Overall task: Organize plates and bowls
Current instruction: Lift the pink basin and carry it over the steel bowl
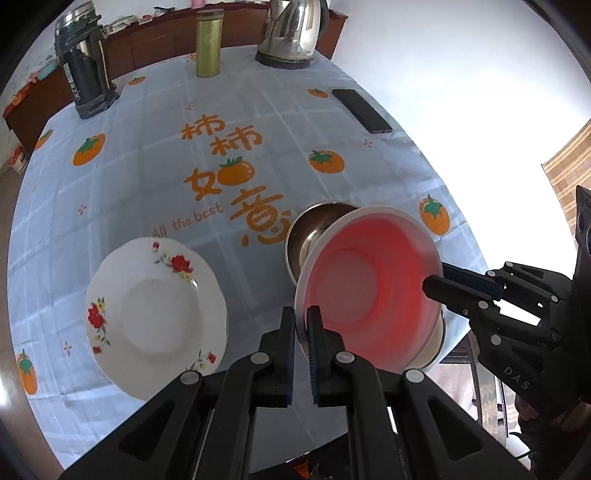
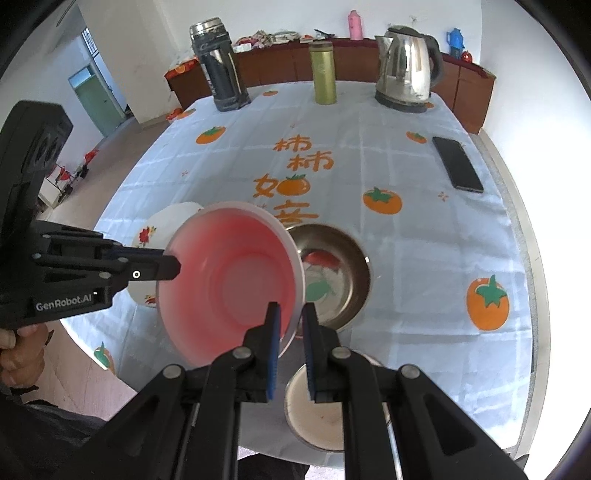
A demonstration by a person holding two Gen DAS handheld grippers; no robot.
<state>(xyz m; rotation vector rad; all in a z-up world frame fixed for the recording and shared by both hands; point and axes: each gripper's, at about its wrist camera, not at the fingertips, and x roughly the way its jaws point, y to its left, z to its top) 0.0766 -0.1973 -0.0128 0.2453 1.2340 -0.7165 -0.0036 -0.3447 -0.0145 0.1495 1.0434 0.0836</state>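
Observation:
A pink bowl with a white rim (image 1: 369, 291) (image 2: 229, 280) hangs tilted above the table, held from two sides. My left gripper (image 1: 301, 314) (image 2: 171, 264) is shut on its rim on one side, and my right gripper (image 2: 291, 310) (image 1: 434, 280) is shut on the opposite rim. Behind it an empty steel bowl (image 1: 314, 232) (image 2: 340, 280) rests on the cloth. A white plate with red flowers (image 1: 155, 317) (image 2: 173, 221) lies to the left. A second steel-rimmed bowl (image 2: 325, 406) (image 1: 437, 339) sits near the table's front edge, partly hidden by my right gripper.
The table carries a pale checked cloth with orange fruit prints (image 1: 147, 184) (image 2: 424, 258). At the back stand a dark thermos (image 1: 85, 62) (image 2: 218, 66), a green flask (image 1: 208, 44) (image 2: 323, 74) and a steel kettle (image 1: 291, 33) (image 2: 406, 66). A black phone (image 1: 362, 110) (image 2: 458, 164) lies right.

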